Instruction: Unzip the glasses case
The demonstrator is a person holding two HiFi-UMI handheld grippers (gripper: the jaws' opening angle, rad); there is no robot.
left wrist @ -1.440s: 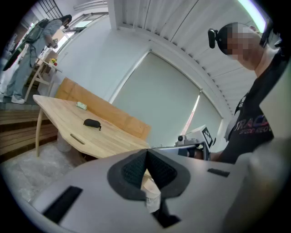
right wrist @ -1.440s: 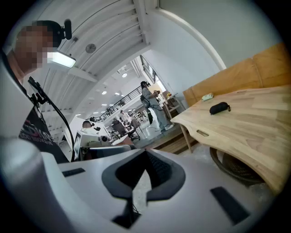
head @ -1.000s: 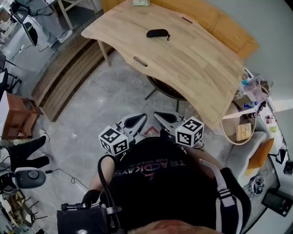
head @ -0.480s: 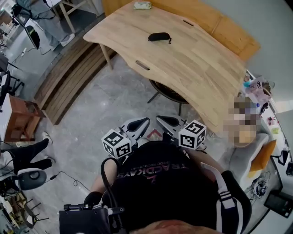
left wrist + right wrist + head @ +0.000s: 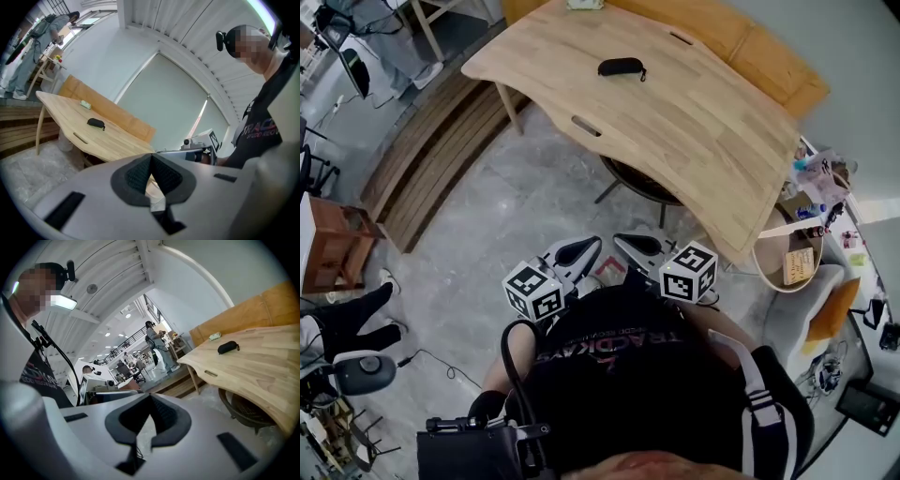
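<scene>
Black glasses case (image 5: 622,67) lies crosswise on the wooden surface (image 5: 703,131), well ahead of the left gripper (image 5: 579,249) and the right gripper (image 5: 637,246), both jaws closed on nothing, neither clearly nearer.

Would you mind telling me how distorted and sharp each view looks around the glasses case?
Head view: evenly lit, table edges bowed, glasses case small but sharp. Left gripper view: fisheye, black corners, case tiny. Right gripper view: same black corners, case clearer.
</scene>
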